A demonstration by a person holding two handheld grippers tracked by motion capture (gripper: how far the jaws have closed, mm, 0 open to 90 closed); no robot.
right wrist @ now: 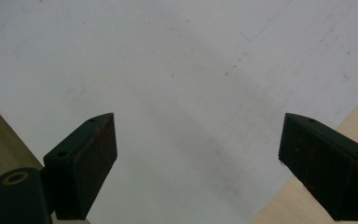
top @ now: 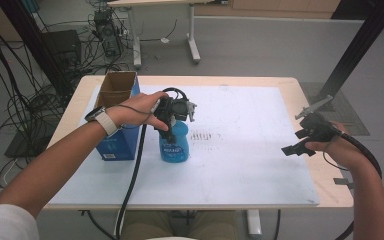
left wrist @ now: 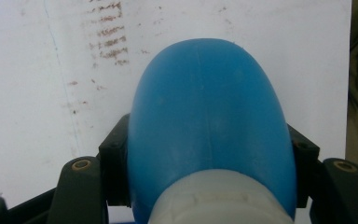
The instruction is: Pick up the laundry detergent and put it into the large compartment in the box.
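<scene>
Overhead arrangement: an open blue cardboard box (top: 116, 116) stands near the left edge of the white mat (top: 250, 170) that covers the wooden table (top: 325, 187); its interior shows brown walls, and whatever lies inside cannot be made out. Just beside the box, to its right, a blue plastic bottle (top: 174, 144) with a printed label stands upright on the mat. The left gripper (top: 174, 114) comes down over the top of this bottle. The left gripper view shows the blue bottle body (left wrist: 209, 121) between the two black pads (left wrist: 115, 163), each pressing one flank just above the whitish cap, so the jaws are clamped on the bottle. The same view reveals brown smudges (left wrist: 107, 32) on the mat beyond the bottle. The right gripper (top: 300, 142) hovers near the right edge of the mat, well apart from bottle and box. The right gripper view shows its jaws spread wide with bare mat between them, holding nothing, and a strip of wood at the lower right corner.
</scene>
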